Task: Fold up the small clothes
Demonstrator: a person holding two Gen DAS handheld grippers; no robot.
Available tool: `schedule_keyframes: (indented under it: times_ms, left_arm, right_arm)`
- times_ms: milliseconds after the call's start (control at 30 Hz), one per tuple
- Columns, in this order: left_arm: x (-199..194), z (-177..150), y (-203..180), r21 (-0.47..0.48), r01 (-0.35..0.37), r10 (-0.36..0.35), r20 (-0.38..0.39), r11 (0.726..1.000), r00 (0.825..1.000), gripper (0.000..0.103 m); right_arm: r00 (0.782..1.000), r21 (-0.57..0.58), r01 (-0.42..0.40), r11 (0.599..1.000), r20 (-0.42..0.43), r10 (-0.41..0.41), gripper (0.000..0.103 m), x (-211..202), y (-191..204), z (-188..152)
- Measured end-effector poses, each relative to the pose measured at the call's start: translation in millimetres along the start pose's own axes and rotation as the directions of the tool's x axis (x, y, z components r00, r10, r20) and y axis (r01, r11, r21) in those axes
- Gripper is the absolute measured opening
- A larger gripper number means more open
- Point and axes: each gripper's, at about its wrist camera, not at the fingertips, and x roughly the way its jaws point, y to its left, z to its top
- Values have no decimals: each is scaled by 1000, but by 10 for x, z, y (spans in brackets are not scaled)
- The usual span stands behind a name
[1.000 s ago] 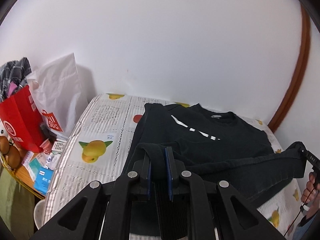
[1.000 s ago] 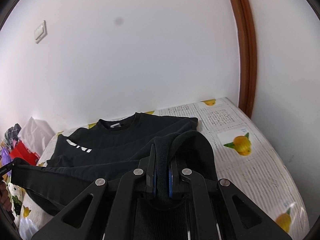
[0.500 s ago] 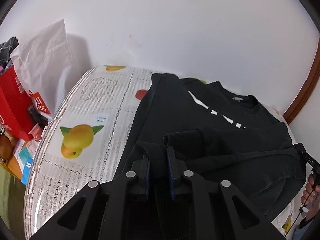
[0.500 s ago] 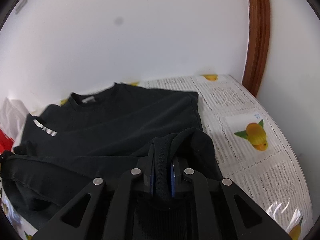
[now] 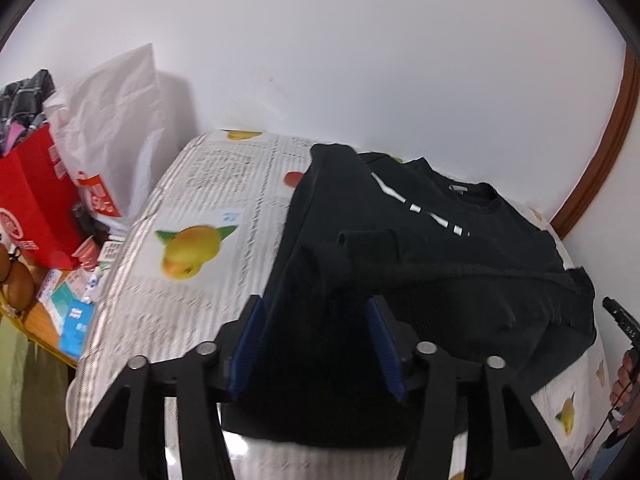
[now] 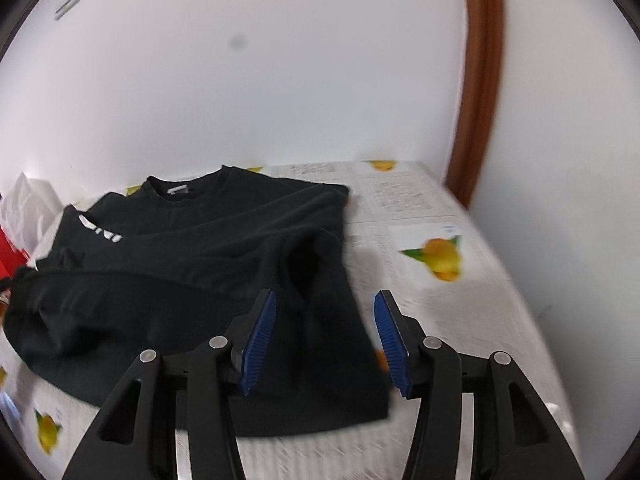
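Observation:
A black sweatshirt (image 5: 440,248) with white chest lettering lies on the fruit-print table cover (image 5: 200,208), its lower part folded up over the body. It also shows in the right wrist view (image 6: 224,256). My left gripper (image 5: 316,308) is open, its blue pads either side of the garment's left folded edge, holding nothing. My right gripper (image 6: 326,300) is open above the garment's right edge, with cloth lying between the blue pads. The right gripper's tip (image 5: 618,316) shows at the far right of the left wrist view.
A red paper bag (image 5: 32,200) and a white plastic bag (image 5: 116,120) stand left of the table, with small packets (image 5: 76,300) below. A white wall runs behind. A brown door frame (image 6: 476,80) rises at the right. Bare cover (image 6: 440,280) lies right of the sweatshirt.
Both grippers were shut on the sweatshirt's lifted hem. They carried it forward and down, then opened, and the hem now lies folded on the body.

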Motion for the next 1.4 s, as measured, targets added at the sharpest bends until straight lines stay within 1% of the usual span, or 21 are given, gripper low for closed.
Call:
schedule_keyframes:
  times_ms: [33,100,200,267,300,367,467,533,567,600,633,667,700,733,767,833,967,1167,1267,1400]
  left_arm:
    - [-37,-55,35,2,-4,4,0,1000,1000,57]
    - [-89,-169,110,7,-13,13,-7,1000,1000,59]
    - [-108,-336,254,10,-26,26,-18,1000,999,61]
    - [-78,-395,341,-8,-21,21,-39,1000,999,61]
    - [-53,-415,394,-27,-16,15,-48,999,999,61]
    - [4,-432,457,-51,22,-25,-57,998,998,61]
    - [211,-427,468,-63,68,-74,-108,996,991,61]
    - [299,-440,453,-69,73,-81,-119,995,990,61]
    - [317,-446,430,-60,71,-78,-113,996,991,59]
    - [325,-451,400,-44,70,-74,-104,997,992,55]
    - [329,-457,366,-28,74,-76,-102,997,992,43]
    - [331,-462,339,-22,78,-80,-103,997,991,30]
    - [321,-471,312,-17,74,-75,-98,997,992,26]
    - [290,-482,280,-4,62,-62,-85,998,994,18]
    - [258,-491,266,8,59,-58,-79,998,995,16]
    - [167,-516,233,32,51,-49,-63,998,997,14]
    - [-7,-632,256,24,65,-64,-73,998,995,14]
    - [-344,-997,315,35,83,-79,-105,996,991,14]
    - [-524,-1177,328,46,90,-84,-110,995,990,14]
    - [-686,-1372,349,45,91,-85,-120,995,989,14]
  right_arm:
    - [1000,-1,2,1000,1,-2,55,-45,-34,-44]
    - [1000,7,5,1000,-20,-4,56,-69,-120,-154]
    - [998,33,12,999,-69,-9,56,14,-234,-307]
    - [995,71,-7,997,-94,14,56,85,-309,-387]
    - [994,93,-24,995,-105,34,56,131,-339,-416]
    - [992,126,-40,991,-117,55,56,221,-367,-449]
    - [986,164,-56,985,-146,80,56,392,-376,-472]
    - [983,178,-65,982,-158,94,56,484,-357,-478]
    - [983,176,-64,982,-159,93,55,509,-346,-481]
    - [983,174,-72,982,-153,99,46,525,-337,-483]
    - [981,177,-97,979,-148,124,35,526,-330,-489]
    - [981,178,-102,979,-143,128,32,513,-318,-492]
    - [984,168,-92,981,-136,116,22,487,-304,-495]
    - [986,152,-88,984,-127,108,18,453,-290,-496]
    - [987,137,-86,987,-125,103,17,414,-275,-498]
    - [987,123,-86,989,-127,102,16,352,-262,-514]
    - [989,90,-69,994,-126,80,15,179,-238,-614]
    - [987,86,-76,993,-135,88,15,-148,-285,-858]
    - [987,44,-66,997,-143,72,15,-340,-257,-1010]
    - [987,43,-58,997,-149,63,15,-531,-264,-1175]
